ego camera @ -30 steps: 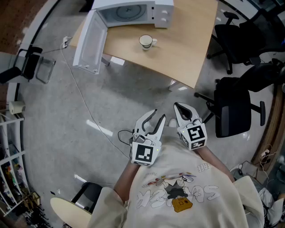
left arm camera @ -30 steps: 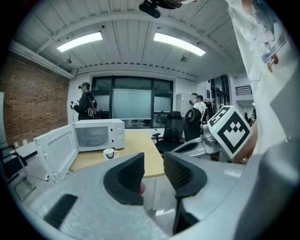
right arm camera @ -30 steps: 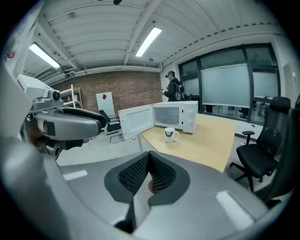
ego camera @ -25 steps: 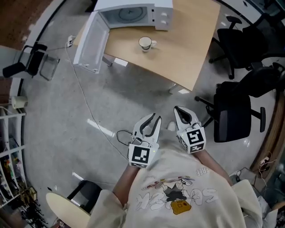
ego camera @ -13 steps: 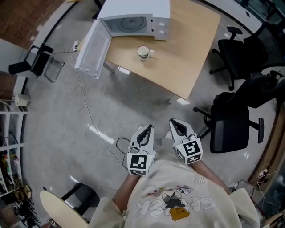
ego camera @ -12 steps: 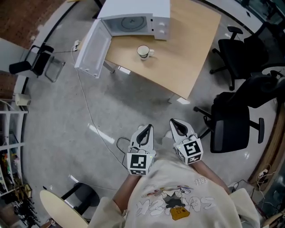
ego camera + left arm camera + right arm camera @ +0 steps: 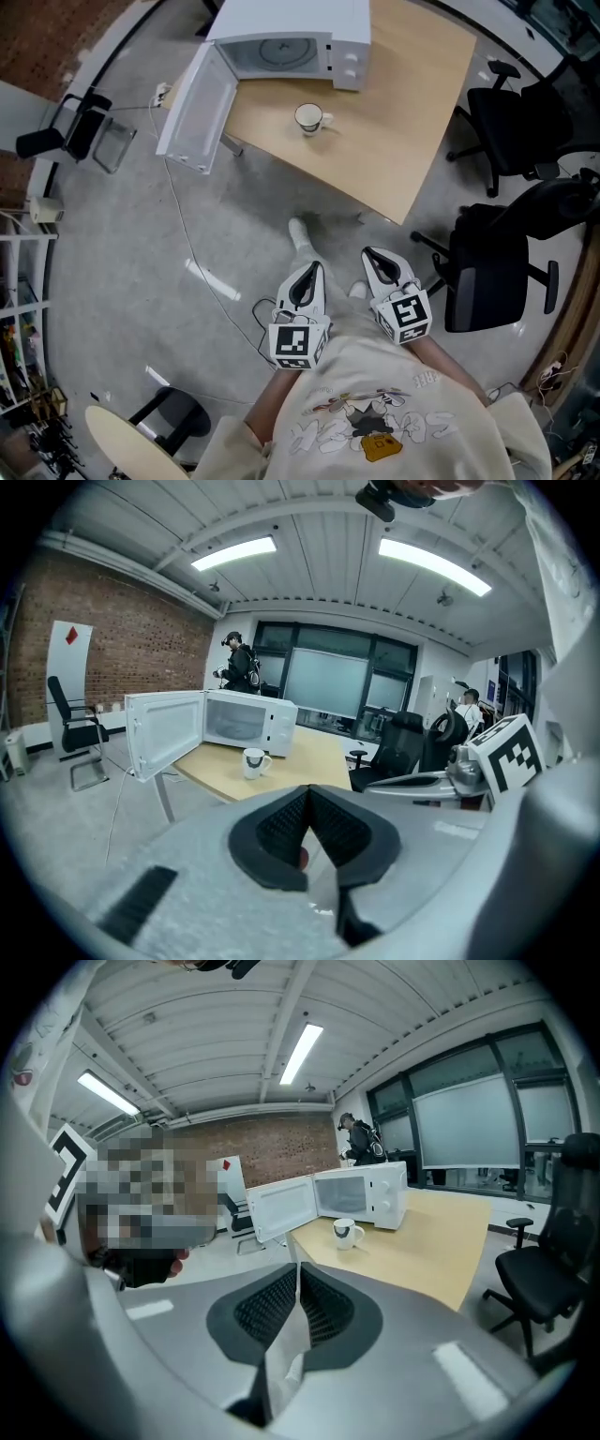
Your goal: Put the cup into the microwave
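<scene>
Both grippers are hanging empty at the person's chest. The left gripper [image 7: 313, 267], whose jaws were standing apart a second ago, is now pinched together, and the right gripper [image 7: 371, 253] is all but shut too, slackening only a hair. The person is stepping forward, one shoe [image 7: 299, 232] leading. The cup [image 7: 308, 117] is sitting on the wooden table [image 7: 403, 131] before the open microwave [image 7: 300, 28], well out of reach, so the approach is only beginning.
</scene>
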